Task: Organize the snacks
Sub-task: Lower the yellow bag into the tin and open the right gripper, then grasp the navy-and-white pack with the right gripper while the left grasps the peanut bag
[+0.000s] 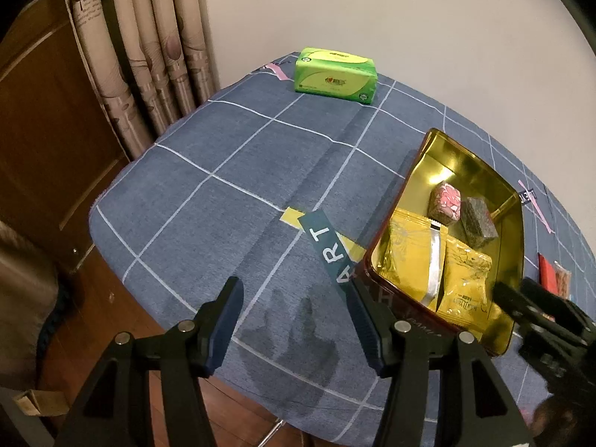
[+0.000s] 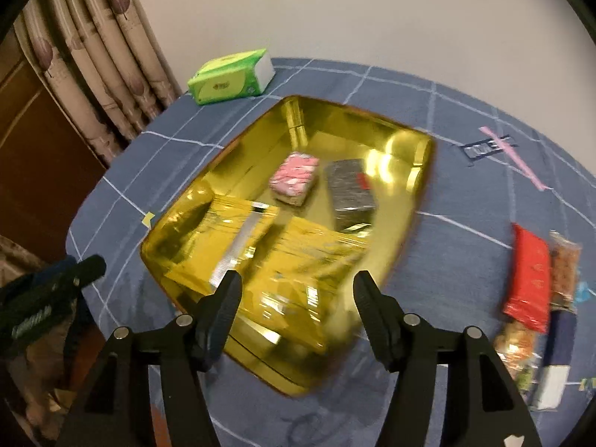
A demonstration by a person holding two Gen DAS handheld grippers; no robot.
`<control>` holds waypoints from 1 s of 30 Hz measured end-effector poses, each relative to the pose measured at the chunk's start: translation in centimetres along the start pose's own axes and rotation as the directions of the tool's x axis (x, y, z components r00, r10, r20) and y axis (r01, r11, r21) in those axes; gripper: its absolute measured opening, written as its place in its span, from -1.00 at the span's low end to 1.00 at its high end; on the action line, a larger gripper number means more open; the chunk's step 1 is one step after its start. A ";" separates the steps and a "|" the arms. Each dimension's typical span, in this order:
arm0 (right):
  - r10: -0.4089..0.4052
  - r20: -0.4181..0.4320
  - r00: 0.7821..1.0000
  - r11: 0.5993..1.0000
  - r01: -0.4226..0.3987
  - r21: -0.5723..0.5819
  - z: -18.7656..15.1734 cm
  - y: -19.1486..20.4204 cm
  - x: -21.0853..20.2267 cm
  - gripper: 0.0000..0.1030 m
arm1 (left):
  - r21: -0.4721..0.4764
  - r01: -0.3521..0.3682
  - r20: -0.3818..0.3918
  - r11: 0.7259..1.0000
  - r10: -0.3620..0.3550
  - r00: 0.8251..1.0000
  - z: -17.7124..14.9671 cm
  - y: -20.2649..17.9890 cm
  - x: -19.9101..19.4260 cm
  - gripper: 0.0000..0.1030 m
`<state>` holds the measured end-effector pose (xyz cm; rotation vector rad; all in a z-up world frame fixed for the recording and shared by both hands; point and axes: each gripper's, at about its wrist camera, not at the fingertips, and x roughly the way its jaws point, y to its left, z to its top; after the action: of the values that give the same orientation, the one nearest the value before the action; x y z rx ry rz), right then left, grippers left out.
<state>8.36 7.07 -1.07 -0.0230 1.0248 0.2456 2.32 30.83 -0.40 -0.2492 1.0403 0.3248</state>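
Note:
A gold-lined tin (image 1: 517, 246) (image 2: 175, 223) stands on the blue checked tablecloth. It holds two yellow snack packets (image 1: 409, 238) (image 2: 309, 257), a pink wrapped cube (image 1: 445, 205) (image 2: 294, 177) and a dark grey wrapped block (image 1: 478, 221) (image 2: 352, 190). My left gripper (image 1: 294, 320) is open and empty, over the cloth just left of the tin. My right gripper (image 2: 294, 309) is open and empty, above the tin's near end; it also shows in the left wrist view (image 1: 536, 309). A red packet (image 2: 529, 279) and several other snacks (image 2: 558, 320) lie on the cloth to the right of the tin.
A green tissue pack (image 1: 335, 74) (image 2: 231, 76) sits at the table's far edge. Curtains (image 1: 149, 37) and a wooden door (image 1: 41, 119) are to the left. The table's left edge (image 1: 111, 223) drops to the floor. A white wall is behind.

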 end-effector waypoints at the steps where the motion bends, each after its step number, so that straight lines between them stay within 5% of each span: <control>1: -0.006 0.006 1.000 1.000 0.006 0.001 -0.4 -0.9 -0.8 0.16 | 0.003 -0.001 0.001 1.000 0.001 1.000 0.0 -0.1 0.0 0.14; 10: -0.172 0.041 0.984 0.981 0.167 0.103 -3.7 -12.1 -6.7 0.17 | 0.072 -0.009 0.010 0.997 0.008 1.000 -0.3 -1.5 -0.2 0.14; 15: -0.264 -0.007 0.964 0.948 0.261 0.181 -6.7 -18.7 -7.8 0.20 | 0.140 0.015 0.016 0.990 -0.018 1.000 -0.8 -3.5 -0.5 0.14; 30: -0.238 -0.089 0.967 0.933 0.253 0.255 -9.8 -23.6 -4.1 0.20 | 0.381 0.121 0.011 0.917 -0.135 0.991 -3.6 -13.9 -2.8 0.14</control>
<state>3.15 -18.01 -4.98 0.0846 1.0934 -0.1231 3.38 16.34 1.02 0.0390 1.0232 0.0045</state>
